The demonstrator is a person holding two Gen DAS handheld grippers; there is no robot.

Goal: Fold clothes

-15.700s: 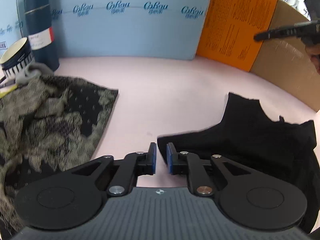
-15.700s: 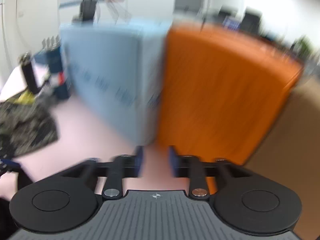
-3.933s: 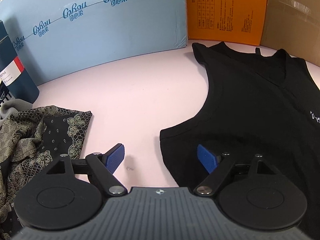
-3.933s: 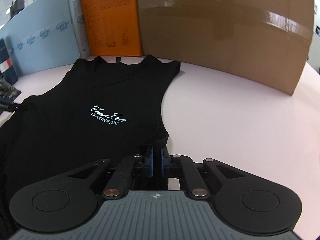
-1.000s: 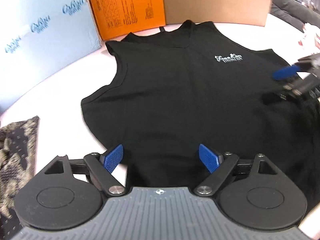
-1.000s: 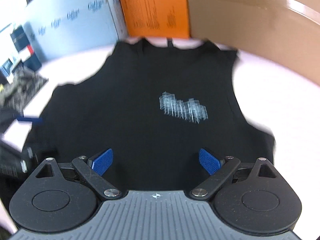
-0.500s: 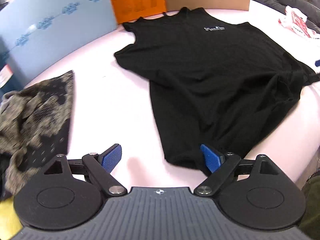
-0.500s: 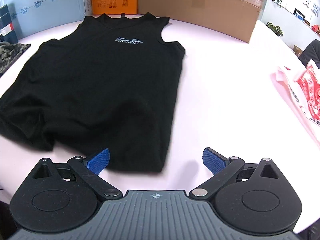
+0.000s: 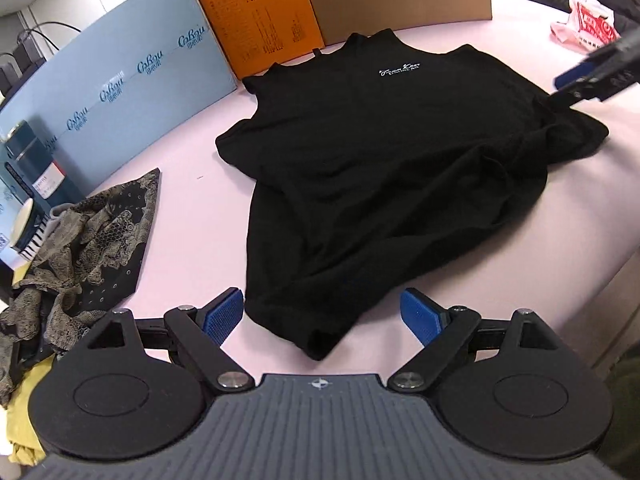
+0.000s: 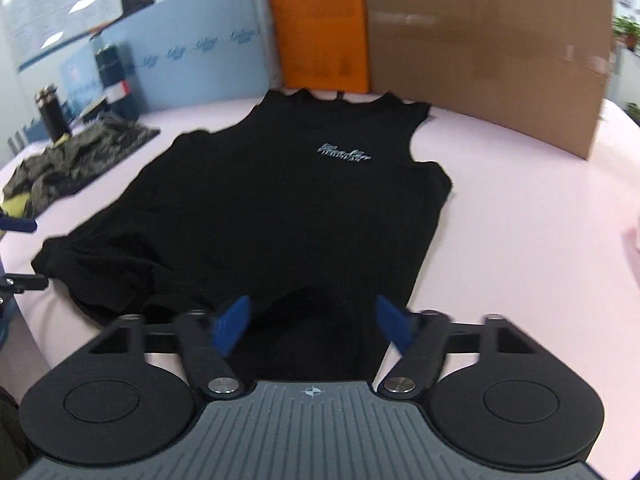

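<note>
Hem corners of the black top (image 9: 380,184) need both grippers: left gripper (image 9: 322,316) gapes wide, right gripper (image 10: 312,324) is closing around cloth; pinch deep.

Vest (image 9: 384,168) lies flat mid-table (image 9: 192,240), neck toward the boxes (image 9: 256,12) standing behind it. Crumpled cloth (image 9: 92,248) lies left of it w/ canister (image 9: 32,164) behind; bag (image 9: 588,24) far right.

Black vest (image 9: 384,168) with pale, blurred chest lettering, pink table (image 9: 192,216), olive lace-patterned cloth (image 9: 96,240), blue pads (image 9: 222,314)
</note>
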